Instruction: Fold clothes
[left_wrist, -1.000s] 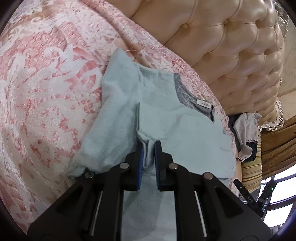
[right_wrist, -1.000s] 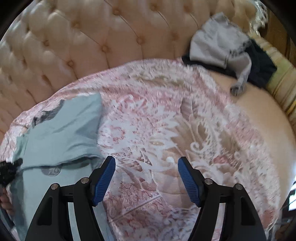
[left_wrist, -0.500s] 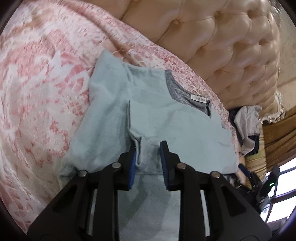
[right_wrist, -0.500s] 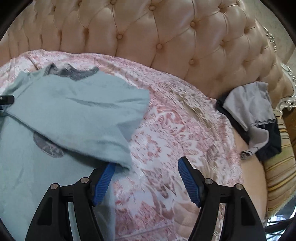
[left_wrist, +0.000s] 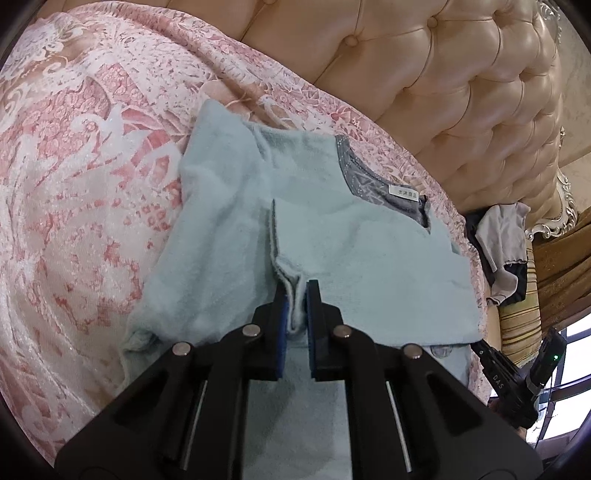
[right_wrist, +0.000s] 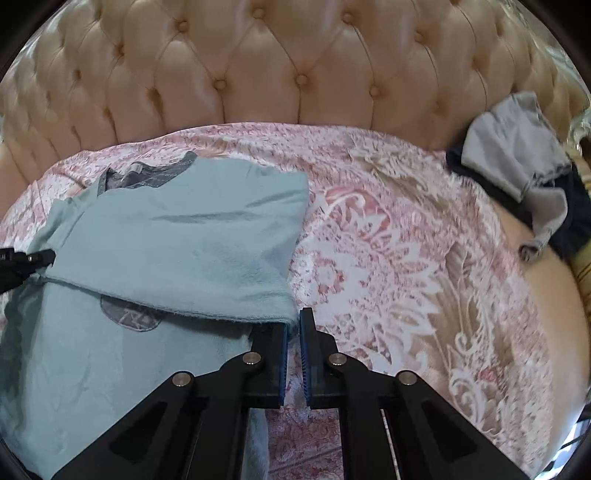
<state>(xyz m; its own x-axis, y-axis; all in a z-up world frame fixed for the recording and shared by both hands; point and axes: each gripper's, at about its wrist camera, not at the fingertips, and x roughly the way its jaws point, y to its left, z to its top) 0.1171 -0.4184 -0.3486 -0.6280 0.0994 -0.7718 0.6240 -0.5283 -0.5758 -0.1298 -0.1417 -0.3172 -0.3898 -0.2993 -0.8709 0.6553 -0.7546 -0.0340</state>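
A light blue shirt (left_wrist: 369, 258) with a grey collar and a white label lies on the bed, its upper part folded over the body. My left gripper (left_wrist: 297, 291) is closing, its blue pads pressing a pinch of the folded edge. In the right wrist view the same shirt (right_wrist: 166, 240) lies at the left, showing a grey print under the flap. My right gripper (right_wrist: 293, 321) is closing on the flap's right corner, with cloth caught between its pads. The left gripper's tip (right_wrist: 33, 256) shows at the shirt's left edge.
A pink and white patterned bedspread (right_wrist: 406, 240) covers the bed. The tufted beige headboard (right_wrist: 258, 74) rises behind it. A pile of grey and dark clothes (right_wrist: 517, 158) lies at the far right by the headboard. A striped cushion (left_wrist: 517, 325) sits beyond it.
The right gripper swung over to the shirt's right corner and its wide-open jaws closed on it. The left jaws loosened briefly, then pinched the fold again.
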